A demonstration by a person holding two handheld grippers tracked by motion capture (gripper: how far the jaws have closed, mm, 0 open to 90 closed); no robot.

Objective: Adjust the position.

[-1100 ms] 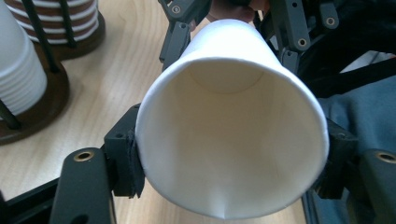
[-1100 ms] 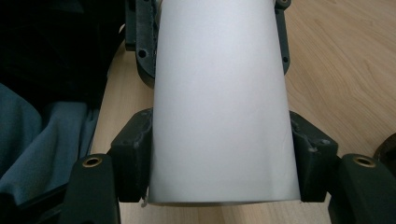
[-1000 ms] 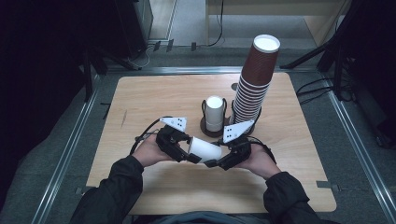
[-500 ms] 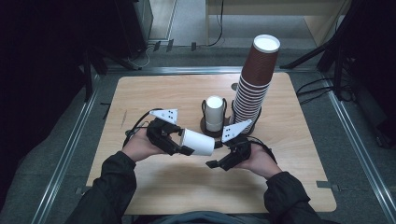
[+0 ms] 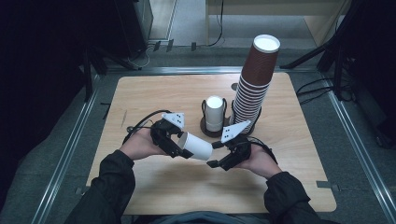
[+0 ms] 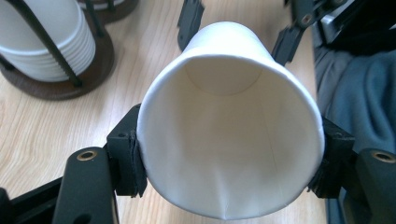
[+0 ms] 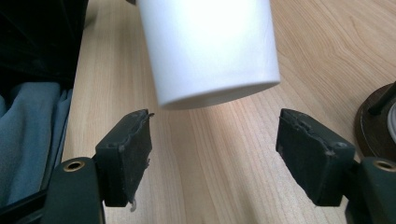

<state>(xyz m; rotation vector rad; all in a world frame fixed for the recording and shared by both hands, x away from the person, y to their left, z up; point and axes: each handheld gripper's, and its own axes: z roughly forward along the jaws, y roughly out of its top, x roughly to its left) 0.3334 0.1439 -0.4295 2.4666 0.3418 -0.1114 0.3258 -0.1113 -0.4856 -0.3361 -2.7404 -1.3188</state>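
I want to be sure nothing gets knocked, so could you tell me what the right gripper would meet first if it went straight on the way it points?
Most likely the white paper cup: its closed base faces the right gripper, just beyond the open jaws, and the left gripper clamps it near the rim. Depth is hard to judge.

The white cup's (image 7: 210, 46) open end is cut off by the right gripper view's top edge.

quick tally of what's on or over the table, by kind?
Loose white cup, clamped in the left gripper: 1
Stack of brown cups: 1
Stack of white cups in a dark holder: 1
Grippers, the left one and the open right gripper: 2
Total: 5, counting each stack as one; single cups in the stacks cannot be counted.
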